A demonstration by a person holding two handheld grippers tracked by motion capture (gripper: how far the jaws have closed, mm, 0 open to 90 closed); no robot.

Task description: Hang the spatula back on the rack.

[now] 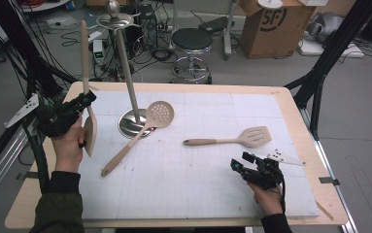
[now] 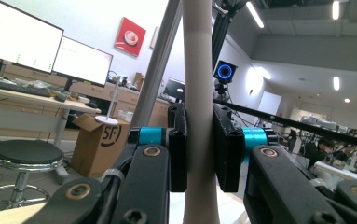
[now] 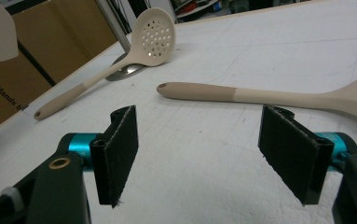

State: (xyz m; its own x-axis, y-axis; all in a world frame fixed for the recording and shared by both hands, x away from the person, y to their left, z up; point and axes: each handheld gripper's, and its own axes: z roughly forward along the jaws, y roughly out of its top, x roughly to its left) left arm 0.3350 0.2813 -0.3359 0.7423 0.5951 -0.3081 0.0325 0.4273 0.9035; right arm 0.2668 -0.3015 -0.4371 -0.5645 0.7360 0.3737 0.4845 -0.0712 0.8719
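Two hands work the near edge of a white gridded worktop [image 1: 198, 184], each holding a two-fingered gripper. At near right, the right gripper [image 1: 237, 164] rests low on the mat, its fingers [image 3: 118, 149] spread wide with nothing between them. Just beyond it lies a beige slotted turner [image 1: 232, 140], flat on the mat, its handle pointing left and its slotted head to the right; the right gripper view shows the handle end lying across the gap ahead of the open fingers, clear of both.

At the left edge, the left gripper [image 1: 87, 98] is raised above the worktop, its fingers [image 2: 178, 149] closed tight on the handle of a beige spatula [image 1: 85, 73]. That utensil stands nearly upright, handle up, its broad blade hanging down beside the hand. In the left gripper view, the handle runs vertically between the two black pads, which press it from both sides.

Between the hands, toward the far side, a metal utensil stand [image 1: 127, 82] rises from a round base. A beige skimmer [image 1: 144, 128] lies with its perforated head against that base and its handle running toward the near left.
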